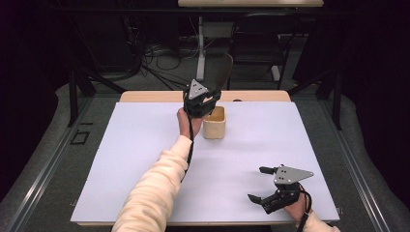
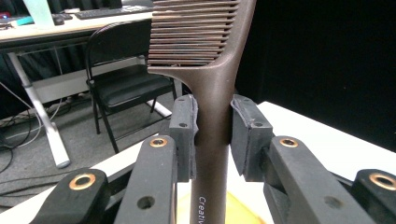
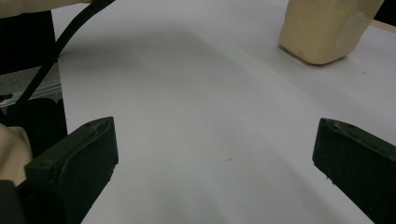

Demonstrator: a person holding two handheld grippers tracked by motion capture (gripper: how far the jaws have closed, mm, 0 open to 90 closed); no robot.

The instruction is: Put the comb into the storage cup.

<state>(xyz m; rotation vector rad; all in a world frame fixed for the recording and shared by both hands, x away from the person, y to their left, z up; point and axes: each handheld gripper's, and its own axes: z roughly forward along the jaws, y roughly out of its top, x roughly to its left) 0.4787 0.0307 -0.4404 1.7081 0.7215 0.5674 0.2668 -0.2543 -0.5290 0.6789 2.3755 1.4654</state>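
My left gripper is at the far middle of the table, shut on the handle of a dark brown comb. The comb stands upright with its teeth at the top, and its upper end rises behind the gripper. Just to the right of and below that gripper stands a light wooden holder, whose yellowish inside lies under the comb's handle. My right gripper rests low near the front right of the table, open with nothing between its fingers. From there the holder stands far off.
A white sheet covers most of the wooden table. Behind the table are a black folding chair, a desk leg and loose cables on the floor. The left gripper's cable trails across the sheet.
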